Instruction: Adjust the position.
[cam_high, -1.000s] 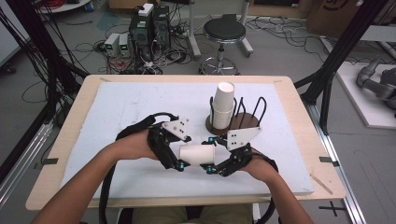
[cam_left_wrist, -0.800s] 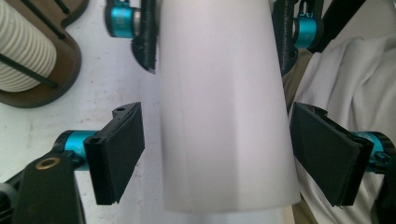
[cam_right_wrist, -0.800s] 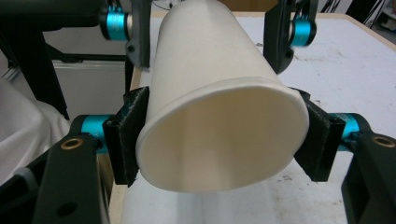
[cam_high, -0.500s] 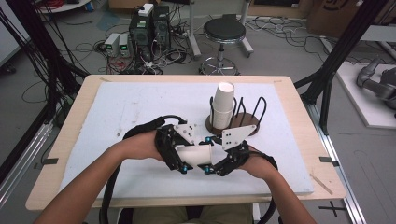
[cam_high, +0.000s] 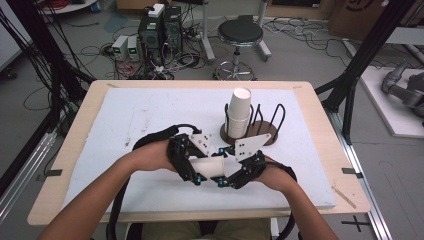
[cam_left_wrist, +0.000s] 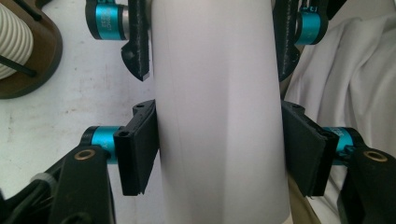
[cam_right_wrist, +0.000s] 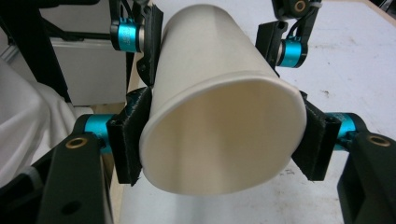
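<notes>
Your left claw (cam_left_wrist: 219, 154) and right claw (cam_right_wrist: 224, 140) both clamp the white paper cup (cam_right_wrist: 219, 116); it is light and crushable, so squeeze its rim gently.

The high view looks forward and down over the worktop (cam_high: 150, 115) from afar; both gripper views sit close, facing each other across one paper cup (cam_left_wrist: 219, 112).
</notes>
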